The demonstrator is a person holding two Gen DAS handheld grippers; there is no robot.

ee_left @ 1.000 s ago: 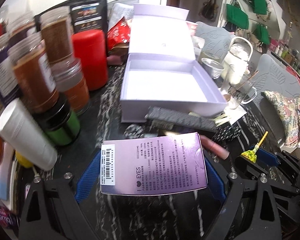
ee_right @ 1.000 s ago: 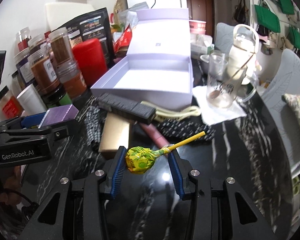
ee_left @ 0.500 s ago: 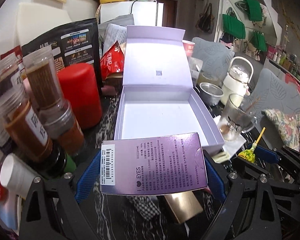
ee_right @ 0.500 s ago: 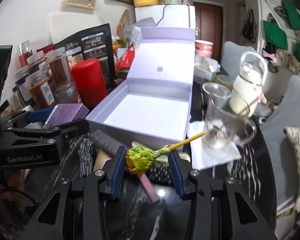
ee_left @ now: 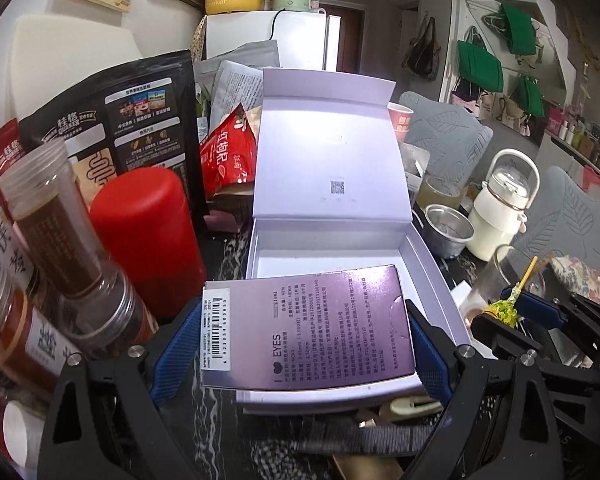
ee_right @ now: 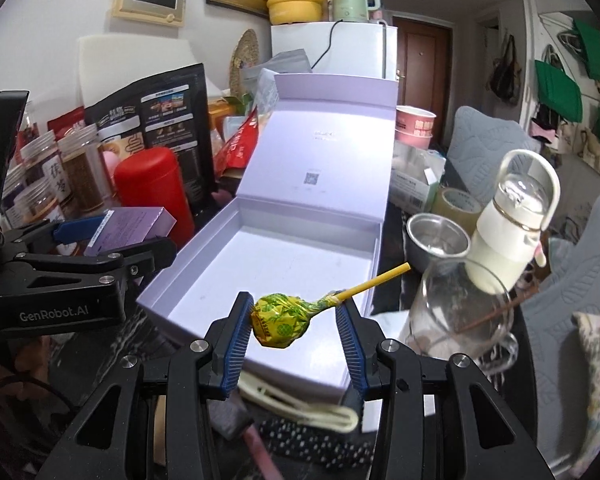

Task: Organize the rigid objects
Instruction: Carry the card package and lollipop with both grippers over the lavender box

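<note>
My left gripper (ee_left: 300, 328) is shut on a flat purple carton (ee_left: 308, 328) printed "EYES" and holds it level over the front edge of the open lilac gift box (ee_left: 432, 256). The carton also shows in the right wrist view (ee_right: 128, 228). My right gripper (ee_right: 294, 316) is shut on a yellow-green wrapped lollipop (ee_right: 280, 316) with a yellow stick, held over the near edge of the same box (ee_right: 374, 264). The box floor is bare and its lid stands upright at the back.
Spice jars (ee_left: 56, 216), a red canister (ee_left: 148, 236) and snack bags (ee_left: 132, 120) crowd the left. A glass mug (ee_right: 456, 320), a steel cup (ee_right: 436, 240) and a white bottle (ee_right: 512, 236) stand right. A cream clip (ee_right: 300, 400), a dark strip and a pink item lie below.
Both grippers rose and moved forward with their loads; carton and lollipop now hang over the box's front edge, and the loose items on the table dropped below the fingers.
</note>
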